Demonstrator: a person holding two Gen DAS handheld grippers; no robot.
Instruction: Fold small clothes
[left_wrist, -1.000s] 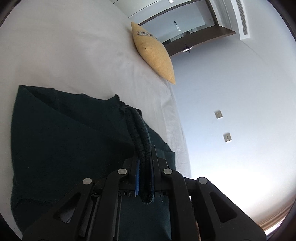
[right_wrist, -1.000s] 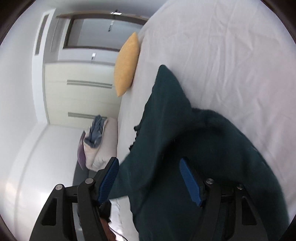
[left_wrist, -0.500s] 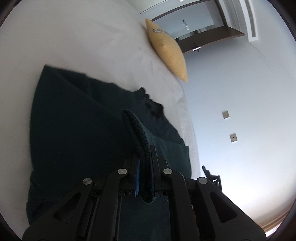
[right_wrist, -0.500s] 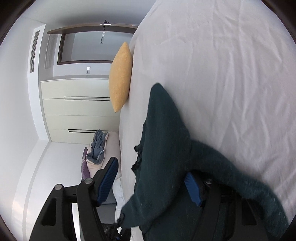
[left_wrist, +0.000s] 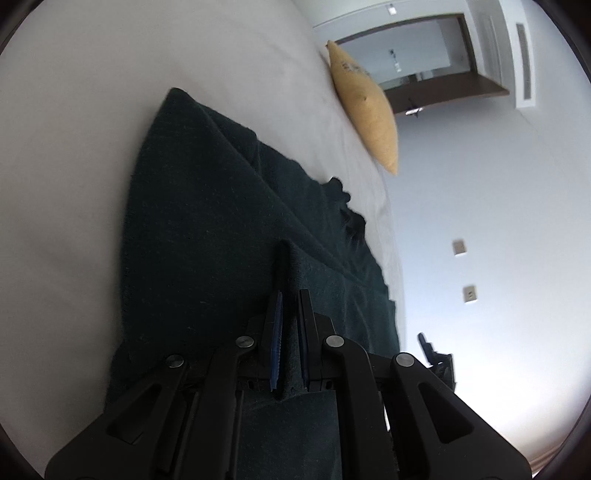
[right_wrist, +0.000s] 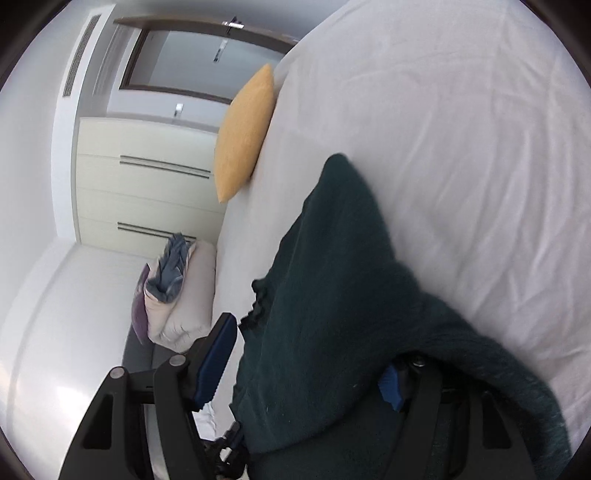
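A dark green knitted garment (left_wrist: 207, 229) lies on the white bed (left_wrist: 74, 110). My left gripper (left_wrist: 290, 325) is shut on a raised fold of it, the cloth pinched between the blue pads. In the right wrist view the same garment (right_wrist: 332, 295) drapes between and over the fingers of my right gripper (right_wrist: 306, 362). Its jaws stand wide apart, and the garment hides most of the right finger. The cloth runs from the gripper up to a pointed corner on the bed (right_wrist: 461, 129).
A yellow cushion (left_wrist: 365, 107) leans at the head of the bed, also in the right wrist view (right_wrist: 243, 133). Beside the bed stands a seat with a pale pillow and blue-grey clothes (right_wrist: 173, 280). White wardrobe doors (right_wrist: 147, 184) are behind it.
The left gripper has carried its fold of garment further over the cloth and lower. The garment has spread flatter. The right gripper stays open with cloth draped over it.
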